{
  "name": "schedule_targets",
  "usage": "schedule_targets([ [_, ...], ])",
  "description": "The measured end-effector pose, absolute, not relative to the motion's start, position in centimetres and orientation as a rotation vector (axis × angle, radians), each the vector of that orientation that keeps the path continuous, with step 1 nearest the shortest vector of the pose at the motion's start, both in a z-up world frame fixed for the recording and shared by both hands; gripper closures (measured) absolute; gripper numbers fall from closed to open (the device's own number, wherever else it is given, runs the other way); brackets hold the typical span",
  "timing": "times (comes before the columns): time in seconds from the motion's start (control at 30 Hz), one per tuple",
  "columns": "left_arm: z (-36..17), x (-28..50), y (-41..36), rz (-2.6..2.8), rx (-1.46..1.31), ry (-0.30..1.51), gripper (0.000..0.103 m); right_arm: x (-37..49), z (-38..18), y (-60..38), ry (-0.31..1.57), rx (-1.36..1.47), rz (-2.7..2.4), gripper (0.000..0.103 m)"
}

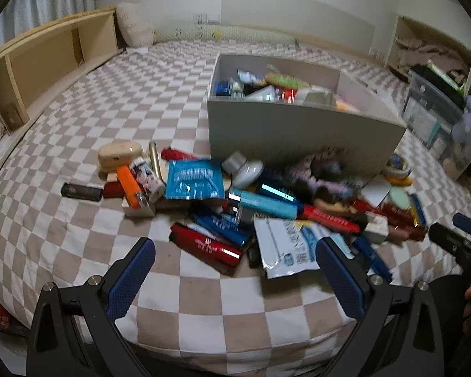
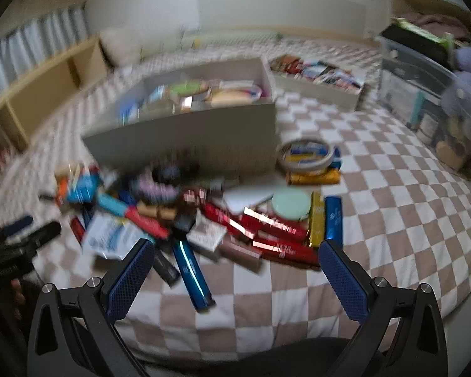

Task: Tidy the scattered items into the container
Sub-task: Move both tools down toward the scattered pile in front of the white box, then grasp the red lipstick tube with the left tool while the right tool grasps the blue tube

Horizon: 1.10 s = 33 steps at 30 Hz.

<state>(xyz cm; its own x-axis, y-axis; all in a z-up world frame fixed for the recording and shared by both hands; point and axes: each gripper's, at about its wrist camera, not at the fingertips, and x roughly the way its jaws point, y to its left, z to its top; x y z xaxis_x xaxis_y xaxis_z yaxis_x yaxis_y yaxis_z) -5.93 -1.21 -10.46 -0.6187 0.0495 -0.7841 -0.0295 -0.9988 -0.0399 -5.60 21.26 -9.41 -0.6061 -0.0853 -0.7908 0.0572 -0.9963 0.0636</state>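
Observation:
A grey open box (image 1: 298, 132) holding several items stands on the checkered bed; it also shows in the right wrist view (image 2: 185, 138). A pile of scattered small items lies in front of it: a red tube (image 1: 207, 246), a teal tube (image 1: 263, 202), a blue sachet (image 1: 194, 179), an orange lighter (image 1: 130, 185). My left gripper (image 1: 235, 270) is open and empty, just short of the pile's near edge. My right gripper (image 2: 235, 270) is open and empty, near a blue tube (image 2: 191, 270) and red tubes (image 2: 276, 235). The right wrist view is blurred.
A wooden shelf (image 1: 47, 59) runs along the left. A clear plastic bin (image 1: 430, 110) stands at the right. A second tray of items (image 2: 320, 78) sits behind the box. A tape roll (image 2: 307, 154) lies right of the box. The right gripper shows in the left wrist view (image 1: 458, 235).

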Motion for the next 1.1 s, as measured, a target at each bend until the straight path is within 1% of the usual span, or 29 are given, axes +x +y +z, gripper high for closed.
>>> schedule_targets([
  [0.1,-11.5,-6.1,-0.9,2.747,-1.389,-0.027,0.000,-6.4,-11.0,19.8,0.101,1.434,-2.687,0.000],
  [0.23,-12.7,-6.3,-0.9,2.699,-1.418,-0.027,0.000,-7.9,-13.4,18.6,0.205,1.579,-2.562,0.000],
  [0.43,-13.5,-6.3,-2.7,2.691,-1.461,-0.114,0.000,-9.2,-16.4,17.4,0.296,1.769,-2.343,0.000],
  [0.57,-13.2,-6.4,-4.4,2.709,-1.473,-0.183,0.000,-10.4,-17.4,17.4,0.421,1.835,-2.269,0.000],
  [0.67,-12.9,-6.7,-5.3,2.720,-1.482,-0.175,0.000,-11.2,-17.6,17.7,0.478,1.836,-2.209,0.000],
  [0.77,-12.9,-7.1,-5.9,2.721,-1.509,-0.157,0.000,-11.4,-17.6,17.9,0.605,1.805,-2.207,0.000],
  [0.83,-13.1,-7.5,-6.2,2.717,-1.542,-0.136,0.000,-11.7,-17.6,18.7,0.606,1.805,-2.209,0.000],
  [0.93,-13.6,-7.7,-6.5,2.712,-1.613,-0.100,0.000,-12.1,-17.8,20.6,0.528,1.829,-2.211,0.000],
  [1.1,-15.0,-8.0,-7.5,2.741,-1.749,-0.059,0.000,-12.0,-17.9,24.0,0.475,1.849,-2.286,0.000],
])
